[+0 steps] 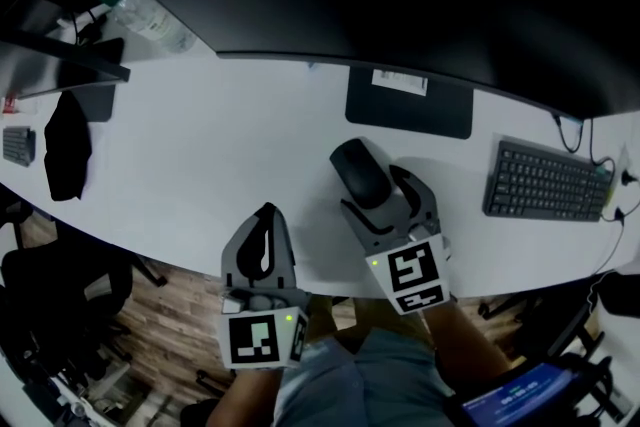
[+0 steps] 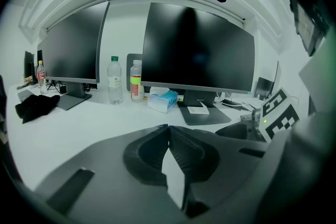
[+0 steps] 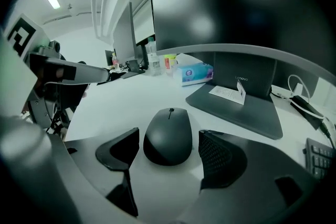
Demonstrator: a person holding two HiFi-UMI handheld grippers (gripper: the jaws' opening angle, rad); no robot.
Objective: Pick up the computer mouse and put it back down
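A black computer mouse (image 1: 358, 173) (image 3: 168, 136) lies on the white desk (image 1: 230, 155), in front of a monitor's stand. My right gripper (image 1: 385, 197) (image 3: 169, 153) is open, its two jaws standing either side of the mouse's rear half with a small gap on each side. The mouse rests flat on the desk. My left gripper (image 1: 266, 217) (image 2: 168, 128) is at the desk's near edge, left of the mouse, its jaws shut tip to tip with nothing between them.
A dark monitor stand base (image 1: 408, 105) with a paper slip sits just behind the mouse. A keyboard (image 1: 545, 180) lies to the right, a black cloth (image 1: 67, 150) far left, and bottles (image 2: 115, 80) and a tissue box (image 2: 163, 99) stand by the monitors.
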